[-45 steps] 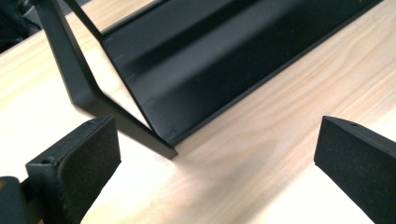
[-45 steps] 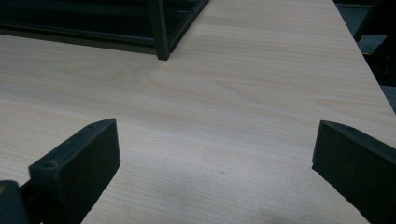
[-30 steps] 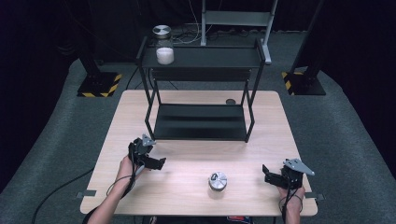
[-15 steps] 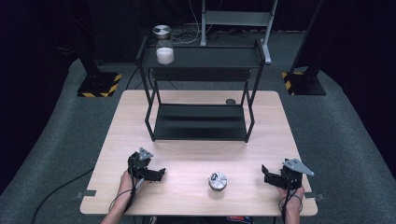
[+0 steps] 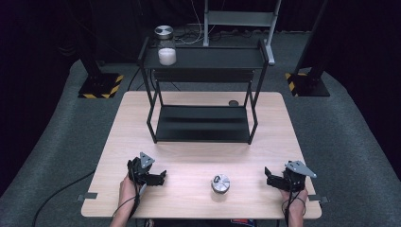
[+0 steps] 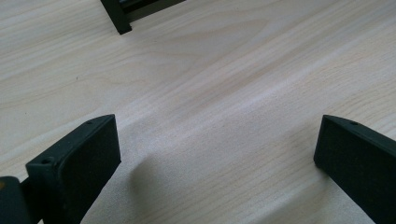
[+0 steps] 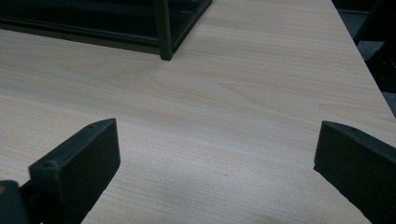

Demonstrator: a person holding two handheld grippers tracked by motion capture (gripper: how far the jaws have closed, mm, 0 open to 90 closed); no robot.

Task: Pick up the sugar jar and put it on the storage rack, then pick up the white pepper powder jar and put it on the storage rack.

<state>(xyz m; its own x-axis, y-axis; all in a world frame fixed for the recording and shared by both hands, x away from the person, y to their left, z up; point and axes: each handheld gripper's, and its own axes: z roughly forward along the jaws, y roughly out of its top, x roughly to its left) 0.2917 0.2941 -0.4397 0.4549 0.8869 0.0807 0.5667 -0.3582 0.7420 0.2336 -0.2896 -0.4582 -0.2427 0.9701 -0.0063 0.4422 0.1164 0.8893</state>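
Both units matte black. Left claw (image 5: 161,177) and right claw (image 5: 268,176) each carry a grey three-cornered plate on top, small holes near the corners. Jaws are flat black slabs with textured pad faces, one screw hole near each tip. Thin black cable trails from each along the forearm. Forearms bare, no sleeves.

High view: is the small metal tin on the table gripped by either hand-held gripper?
No, the small metal tin sits alone on the table, between the left hand-held gripper and right hand-held gripper.
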